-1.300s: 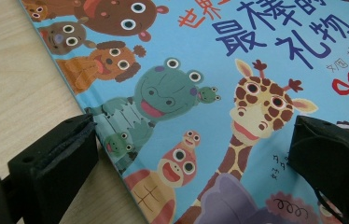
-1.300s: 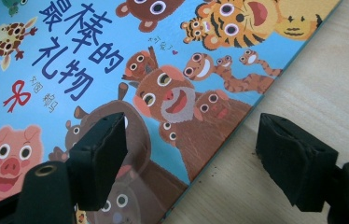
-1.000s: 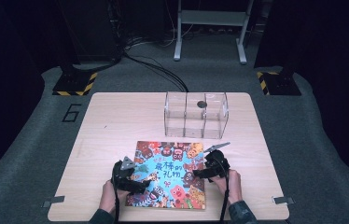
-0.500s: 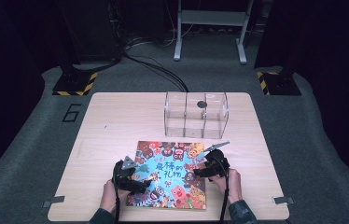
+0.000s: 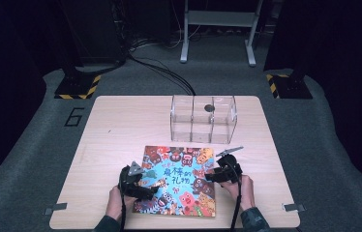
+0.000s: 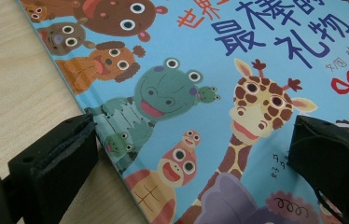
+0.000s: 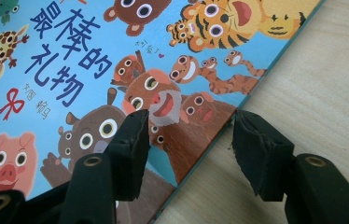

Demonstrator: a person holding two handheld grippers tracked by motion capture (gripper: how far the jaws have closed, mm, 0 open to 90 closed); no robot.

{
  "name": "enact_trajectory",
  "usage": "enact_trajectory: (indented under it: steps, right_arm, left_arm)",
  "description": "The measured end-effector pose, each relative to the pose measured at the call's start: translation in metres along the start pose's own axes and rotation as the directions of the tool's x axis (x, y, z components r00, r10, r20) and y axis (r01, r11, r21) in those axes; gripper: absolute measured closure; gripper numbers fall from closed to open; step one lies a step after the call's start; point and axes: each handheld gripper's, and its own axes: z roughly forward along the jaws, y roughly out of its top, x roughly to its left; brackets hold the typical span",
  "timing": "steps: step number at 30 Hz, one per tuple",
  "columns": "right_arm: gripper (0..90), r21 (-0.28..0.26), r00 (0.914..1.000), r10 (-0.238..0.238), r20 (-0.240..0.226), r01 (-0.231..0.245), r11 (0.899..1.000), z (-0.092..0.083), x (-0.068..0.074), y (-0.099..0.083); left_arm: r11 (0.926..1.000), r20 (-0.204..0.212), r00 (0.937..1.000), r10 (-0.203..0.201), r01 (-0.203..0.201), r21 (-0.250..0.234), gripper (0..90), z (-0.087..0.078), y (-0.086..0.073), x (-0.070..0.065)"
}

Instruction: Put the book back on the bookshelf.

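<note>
Flat glossy picture book point(image 5: 179, 180), pale wood table point(image 5: 121, 125)

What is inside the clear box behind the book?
The clear box looks empty: its dividers and the table show through the walls. A small dark round spot sits at its top; whether that is a knob or a hole cannot be told.

Left gripper point(image 5: 143, 180) at seven o'clock, jaws spread wide, gripped by left hand point(image 5: 116, 205); right gripper point(image 5: 218, 170) at five o'clock, jaws parted, apparently narrower, gripped by right hand point(image 5: 244, 191); both forearms entering from six.
</note>
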Motion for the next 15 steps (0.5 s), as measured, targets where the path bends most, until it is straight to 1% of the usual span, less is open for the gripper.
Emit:
enact_trajectory:
  steps: [1,3,4,5,6,7,8,9,11,12,14,15]
  right_arm:
    - [47.3,-0.002,1.0,0.002,-0.003,-0.002,1.0,0.0,-0.0004,-0.0001]
    - [48.2,0.014,0.9999,0.013,-0.003,-0.013,1.0,-0.0005,-0.0007,0.0017]
    - [48.2,0.014,0.9999,0.013,-0.003,-0.013,1.0,-0.0005,-0.0007,0.0017]
    - [48.4,0.031,1.0,0.007,-0.002,-0.007,0.999,-0.0007,-0.0014,0.0036]
    - [48.4,0.031,1.0,0.007,-0.002,-0.007,0.999,-0.0007,-0.0014,0.0036]
    - [48.4,0.045,1.0,0.006,0.005,-0.006,0.999,-0.001,-0.0013,0.0047]
    - [48.1,0.056,0.9999,0.007,0.015,-0.008,0.998,-0.001,-0.0003,0.0061]
    - [47.7,0.073,0.9995,0.02,0.025,-0.022,0.997,-0.0011,0.0012,0.0076]
    - [48.0,0.07,0.9995,0.018,0.024,-0.02,0.997,-0.001,0.0002,0.0075]
    - [48.4,0.063,0.9994,0.027,0.021,-0.028,0.998,-0.0011,-0.0005,0.0073]
    - [48.4,0.054,0.9992,0.031,0.027,-0.032,0.998,-0.0008,-0.0001,0.0068]
    - [48.8,0.054,0.9995,0.031,0.009,-0.031,0.998,-0.0015,-0.0023,0.006]
  left_arm:
    - [1.0,0.0,1.0,0.001,-0.001,0.005,1.6,-0.0003,0.0002,0.0]
    - [1.0,0.003,1.0,0.001,-0.001,0.007,1.7,0.0002,0.001,-0.0004]
    - [1.0,0.003,1.0,0.001,-0.001,0.007,1.7,0.0002,0.001,-0.0004]
    - [1.0,0.004,1.0,-0.004,0.004,0.003,1.7,0.001,0.0015,-0.0013]
    - [1.0,0.004,1.0,-0.004,0.004,0.003,1.7,0.001,0.0015,-0.0013]
    - [0.9999,0.013,0.9999,-0.001,0.001,0.014,1.7,0.0005,0.002,-0.0013]
    - [0.9999,0.002,1.0,0.008,-0.008,0.007,1.7,0.0013,0.0021,-0.0017]
    - [0.9999,0.001,1.0,0.008,-0.008,0.007,1.6,0.0014,0.0022,-0.0021]
    - [0.9999,0.003,1.0,0.008,-0.008,0.007,1.7,0.0015,0.0022,-0.002]
    - [1.0,0.005,1.0,0.005,-0.005,0.008,1.7,0.0017,0.0024,-0.0022]
    - [1.0,0.007,1.0,0.005,-0.005,0.008,1.7,0.0018,0.0026,-0.0022]
    - [0.9999,0.007,1.0,0.005,-0.005,0.01,1.7,0.0017,0.0027,-0.0021]
